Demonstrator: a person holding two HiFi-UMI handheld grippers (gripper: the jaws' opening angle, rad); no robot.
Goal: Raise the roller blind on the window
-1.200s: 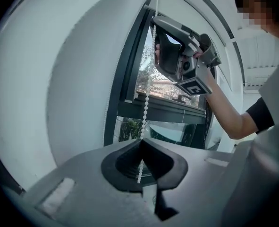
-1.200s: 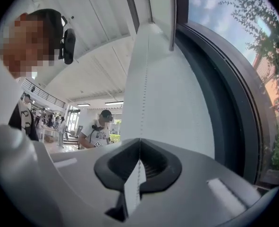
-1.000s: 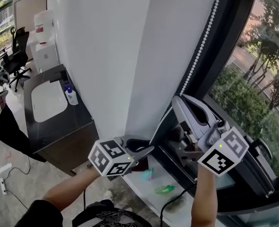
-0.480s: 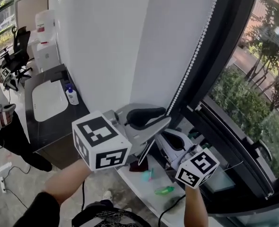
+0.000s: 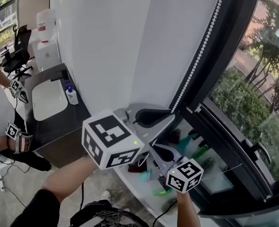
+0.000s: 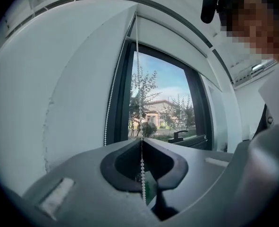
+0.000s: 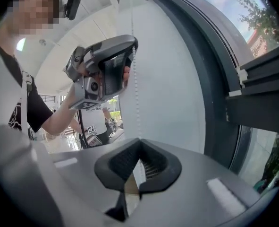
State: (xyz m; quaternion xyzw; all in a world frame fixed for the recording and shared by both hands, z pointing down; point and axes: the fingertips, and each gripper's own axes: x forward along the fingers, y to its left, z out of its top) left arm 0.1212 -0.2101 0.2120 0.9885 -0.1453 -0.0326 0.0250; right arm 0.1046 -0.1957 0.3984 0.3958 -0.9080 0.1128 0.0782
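Furthest left and the higher of the two, the left gripper (image 6: 140, 139) was held about level. Its jaws had just been closing and stood pinched on the bead chain (image 5: 200, 46), which ran straight through their meeting tips in the left gripper view. Taking the chain that high looked like a way to win a long downward pull. Just right of it and lower, the right gripper (image 7: 139, 139) pointed slightly downward with its jaws together. In the right gripper view the same strand came down from the left gripper and ended at its tips, so it seemed clamped on the chain too, probably at the bottom of a stroke. Both tools were kept close to the dark window frame (image 5: 233, 41) because the chain hung there, beside the white wall (image 5: 106, 46). Further right, the window (image 5: 257, 93) showed trees through bare glass. The roller blind (image 6: 174, 41) appeared only as a pale band across the window's head, so I judged it mostly raised, though that band was hard to identify.
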